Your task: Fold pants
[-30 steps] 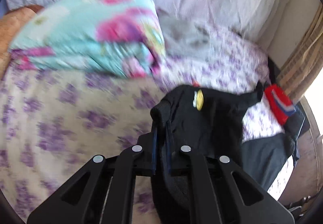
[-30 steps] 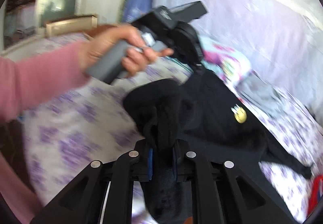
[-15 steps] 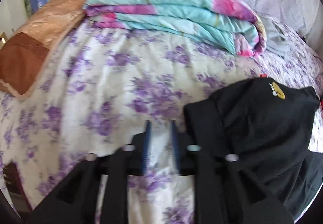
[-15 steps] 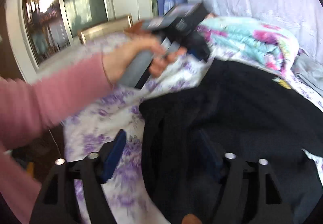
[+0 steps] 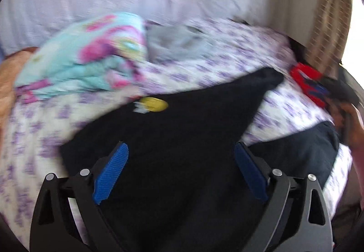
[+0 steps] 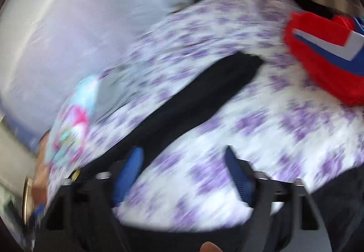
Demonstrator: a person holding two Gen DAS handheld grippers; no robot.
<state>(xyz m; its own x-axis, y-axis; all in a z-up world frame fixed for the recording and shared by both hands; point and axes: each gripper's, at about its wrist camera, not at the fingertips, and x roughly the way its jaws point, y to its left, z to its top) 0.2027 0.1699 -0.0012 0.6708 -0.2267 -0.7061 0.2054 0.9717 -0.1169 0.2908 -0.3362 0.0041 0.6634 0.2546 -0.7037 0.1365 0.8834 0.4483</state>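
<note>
Black pants (image 5: 182,149) lie spread on the bed (image 5: 45,138) for folding; the left claw (image 5: 180,172) has just been opening and gapes over them gripping nothing; the right claw (image 6: 182,172), lately closing, stands part open over bare sheet.

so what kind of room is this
Most likely a bedroom: the black pants lie on a bed with a purple-flowered sheet, a folded floral quilt sits further back, and other clothes, like a red garment, lie around.
</note>
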